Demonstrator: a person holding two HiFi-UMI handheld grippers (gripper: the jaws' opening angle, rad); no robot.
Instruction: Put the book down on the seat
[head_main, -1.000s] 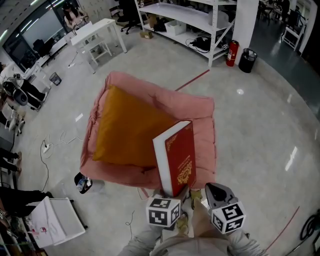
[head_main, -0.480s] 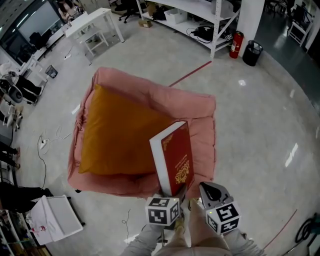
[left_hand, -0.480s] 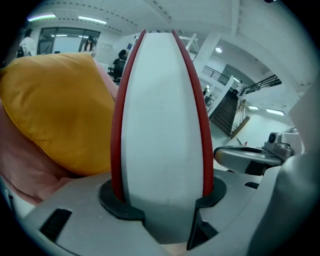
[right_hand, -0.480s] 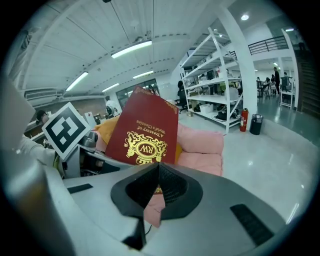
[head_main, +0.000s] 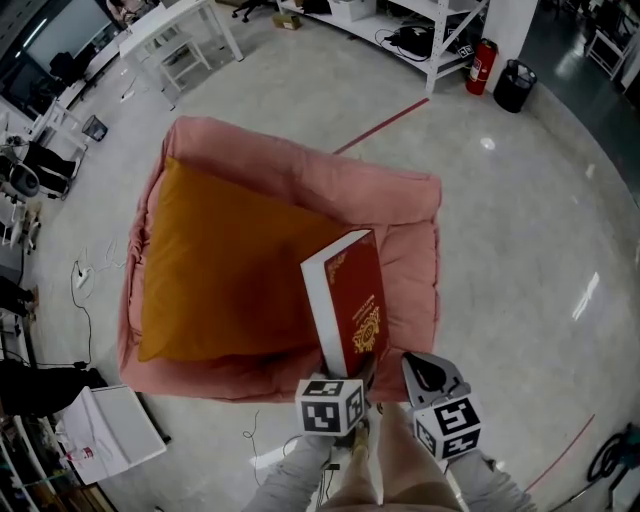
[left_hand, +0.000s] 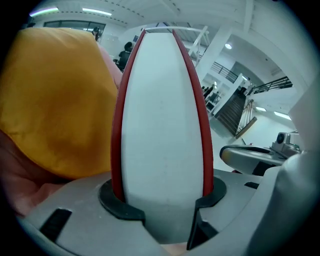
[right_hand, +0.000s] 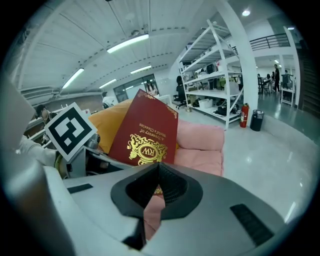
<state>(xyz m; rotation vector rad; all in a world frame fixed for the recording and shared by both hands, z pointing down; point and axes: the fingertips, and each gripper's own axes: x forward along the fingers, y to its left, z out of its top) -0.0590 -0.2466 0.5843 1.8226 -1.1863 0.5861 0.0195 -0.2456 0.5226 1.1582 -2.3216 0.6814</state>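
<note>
A red hardback book (head_main: 360, 300) with a gold crest stands upright over the near right part of the pink padded seat (head_main: 400, 215). My left gripper (head_main: 352, 376) is shut on its lower edge. In the left gripper view the white page block (left_hand: 160, 125) fills the space between both pads. An orange cushion (head_main: 220, 260) covers the seat's left half. My right gripper (head_main: 424, 370) hovers just right of the book with its jaws together and nothing in them. From the right gripper view the book's cover (right_hand: 147, 132) shows ahead and to the left.
White tables (head_main: 175, 30) stand at the far left and a white shelving rack (head_main: 440, 20) at the back. A fire extinguisher (head_main: 481, 62) and a black bin (head_main: 515, 85) stand beside the rack. A white board (head_main: 110, 430) lies on the floor near the seat's front left corner.
Both grippers and the book have sunk and moved forward over the seat, which now looks larger and nearer. The grip on the book is unchanged.
</note>
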